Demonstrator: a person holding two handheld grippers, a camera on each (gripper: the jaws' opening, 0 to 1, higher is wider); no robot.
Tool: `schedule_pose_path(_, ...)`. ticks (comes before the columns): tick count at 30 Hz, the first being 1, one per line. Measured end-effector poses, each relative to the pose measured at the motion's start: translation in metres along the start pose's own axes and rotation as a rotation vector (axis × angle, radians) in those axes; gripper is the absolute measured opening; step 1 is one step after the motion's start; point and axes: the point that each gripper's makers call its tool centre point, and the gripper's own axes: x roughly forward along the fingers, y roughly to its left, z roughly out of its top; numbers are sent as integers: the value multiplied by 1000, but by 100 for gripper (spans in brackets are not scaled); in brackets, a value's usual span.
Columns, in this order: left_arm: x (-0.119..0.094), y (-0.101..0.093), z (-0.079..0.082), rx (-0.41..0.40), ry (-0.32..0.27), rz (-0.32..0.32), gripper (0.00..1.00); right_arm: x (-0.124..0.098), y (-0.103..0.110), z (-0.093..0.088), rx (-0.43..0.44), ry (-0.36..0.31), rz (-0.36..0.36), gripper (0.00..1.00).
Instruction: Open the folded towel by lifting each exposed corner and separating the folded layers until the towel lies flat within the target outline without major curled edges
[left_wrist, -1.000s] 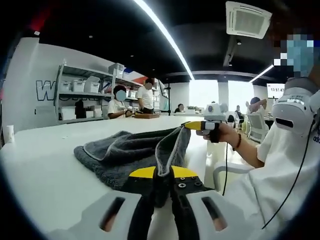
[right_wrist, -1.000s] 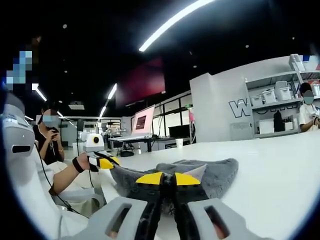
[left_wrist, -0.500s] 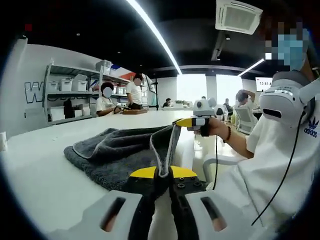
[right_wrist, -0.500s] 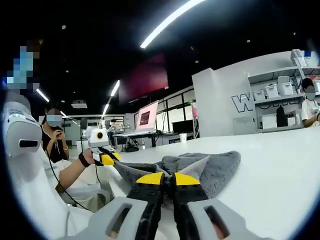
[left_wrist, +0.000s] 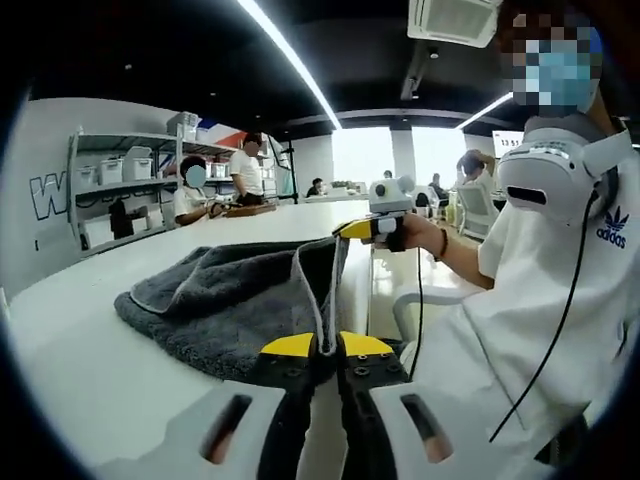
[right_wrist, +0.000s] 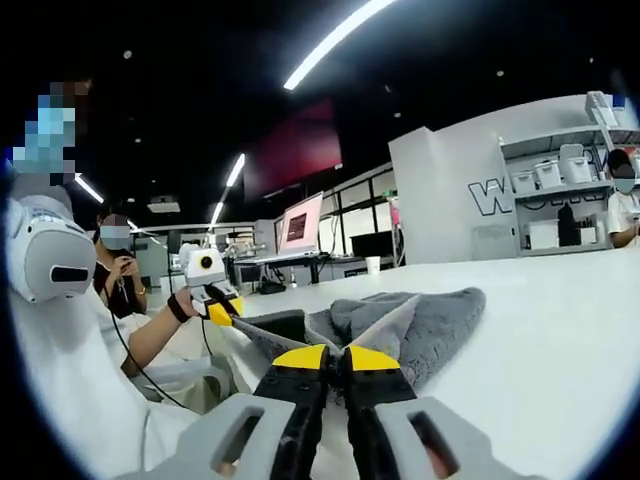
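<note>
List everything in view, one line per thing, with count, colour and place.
towel: one, dark grey with a pale edge, bunched on the table, its near edge lifted and stretched between both grippers
table: one, white, under the towel
shelving: one unit with pale bins, by the far wall
laptop: one, screen lit, on a far desk
paper cup: one, white, at the table's far edge
ceiling light strips: several, white
people: several, at the shelving and desks behind
left gripper: one, yellow-tipped, shut on towel edge
right gripper: one, yellow-tipped, shut on towel edge
</note>
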Motion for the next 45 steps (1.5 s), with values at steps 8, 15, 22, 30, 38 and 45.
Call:
schedule_pose_path(8,2,-8,-9,29,58,-34,7,-4,4,-9,7,32,20,0)
schedule_pose_path(15,2,-14,-14,46,89,-51,8,-10,7,-18,4,61,37,0)
schedule_pose_path(22,-1,-21,-22,79,135,-83,7,-15,10,-25,-13,93,52,0)
schedule_pose_path(30,-1,-25,-24,85,149,-90,7,-19,13,-29,-40,125,65,0)
schedule_pose_path(38,-4,-28,-21,97,145,-97,9,-25,17,-35,-66,169,89,0)
schedule_pose_path(45,-6,-27,-17,95,120,-93,10,-26,19,-35,-104,180,98,0)
